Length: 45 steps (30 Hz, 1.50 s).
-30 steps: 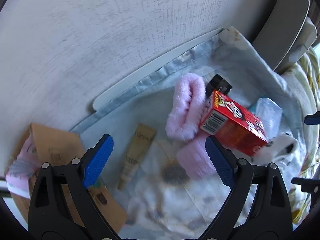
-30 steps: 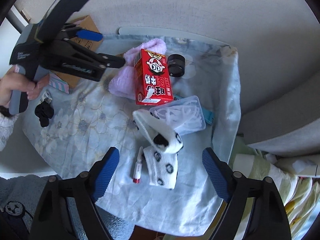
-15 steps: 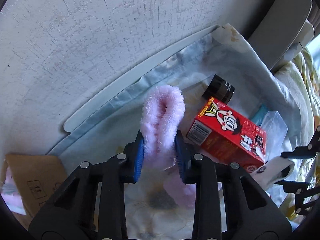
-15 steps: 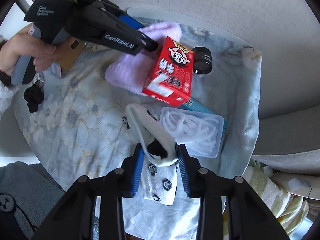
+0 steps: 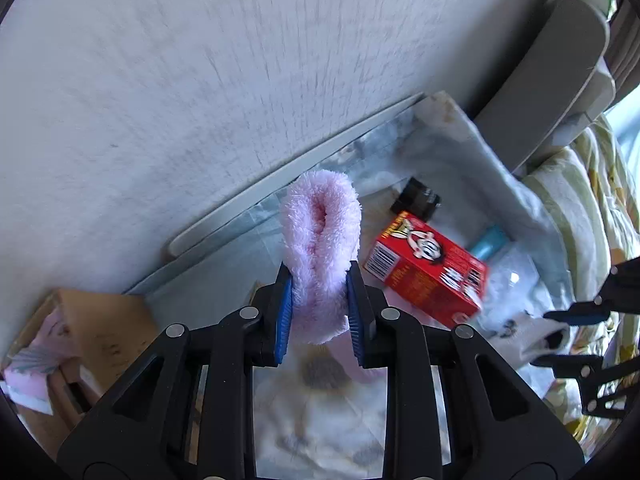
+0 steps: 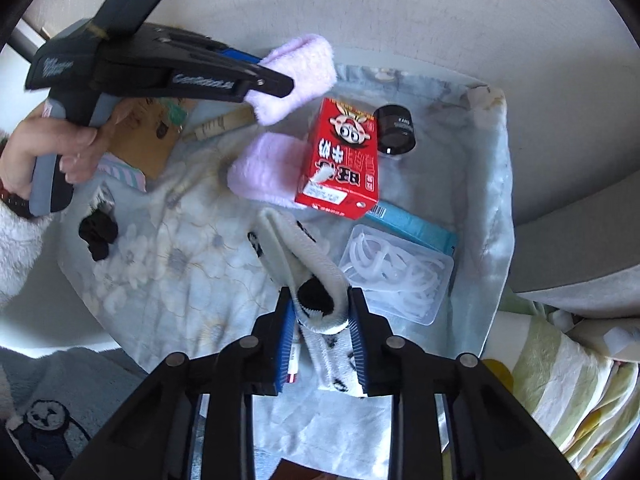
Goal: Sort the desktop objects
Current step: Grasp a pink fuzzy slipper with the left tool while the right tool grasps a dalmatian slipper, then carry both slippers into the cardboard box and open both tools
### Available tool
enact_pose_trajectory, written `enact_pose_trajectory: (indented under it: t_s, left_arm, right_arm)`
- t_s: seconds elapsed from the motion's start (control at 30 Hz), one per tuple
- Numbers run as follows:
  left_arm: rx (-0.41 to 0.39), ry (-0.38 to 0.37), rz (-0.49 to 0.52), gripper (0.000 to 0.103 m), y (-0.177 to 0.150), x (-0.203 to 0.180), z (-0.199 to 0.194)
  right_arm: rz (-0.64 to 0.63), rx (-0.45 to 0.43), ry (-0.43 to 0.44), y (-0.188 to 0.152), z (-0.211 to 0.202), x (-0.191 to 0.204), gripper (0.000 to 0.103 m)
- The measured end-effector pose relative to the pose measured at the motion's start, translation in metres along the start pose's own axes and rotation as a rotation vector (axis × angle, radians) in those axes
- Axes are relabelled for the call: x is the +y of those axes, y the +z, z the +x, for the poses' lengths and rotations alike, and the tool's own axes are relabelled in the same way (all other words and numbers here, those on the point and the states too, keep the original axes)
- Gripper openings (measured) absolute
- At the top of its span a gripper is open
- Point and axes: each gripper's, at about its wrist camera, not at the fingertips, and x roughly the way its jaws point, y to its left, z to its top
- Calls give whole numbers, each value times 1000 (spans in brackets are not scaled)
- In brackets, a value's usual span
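pink sock (image 5: 320, 236): fluffy, matt plush cloth
spotted sock (image 6: 316, 280): white knit cloth, ribbed at the cuff, black patches
red carton (image 6: 344, 156): printed cardboard, slight sheen
clear box (image 6: 396, 276): see-through smooth plastic
black jar (image 6: 395, 129): glossy dark plastic or glass, cannot tell which
tablecloth (image 6: 168, 256): thin pale-blue flowered cloth, creased
cardboard box (image 5: 104, 332): brown matt cardboard
wall (image 5: 200, 80): rough, matt white texture

Jar (image 6: 396, 129) just right of carton (image 6: 340, 160)
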Motion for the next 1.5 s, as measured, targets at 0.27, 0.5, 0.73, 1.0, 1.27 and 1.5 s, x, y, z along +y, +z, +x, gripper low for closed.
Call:
enact_pose_trajectory:
  t_s: [0.27, 0.5, 0.73, 1.0, 1.27, 1.5]
  left_arm:
    - [-29, 2, -10, 22, 0, 24, -63]
    - [-67, 62, -19, 22, -16, 43, -121]
    - [-120, 109, -64, 22, -41, 74, -165]
    - [-130, 161, -165, 22, -77, 124, -193]
    - [-84, 211, -324, 22, -124, 198, -211]
    - [-10, 207, -467, 22, -162, 248, -206]
  right_arm:
    - [1, -24, -46, 7, -27, 24, 24]
    - [9, -34, -90, 24, -59, 43, 24]
    - [-18, -46, -134, 48, -80, 68, 24]
    - [-80, -79, -128, 95, -92, 110, 24]
    - [-136, -93, -113, 155, -92, 159, 24]
    - [-218, -58, -85, 197, -64, 213, 24]
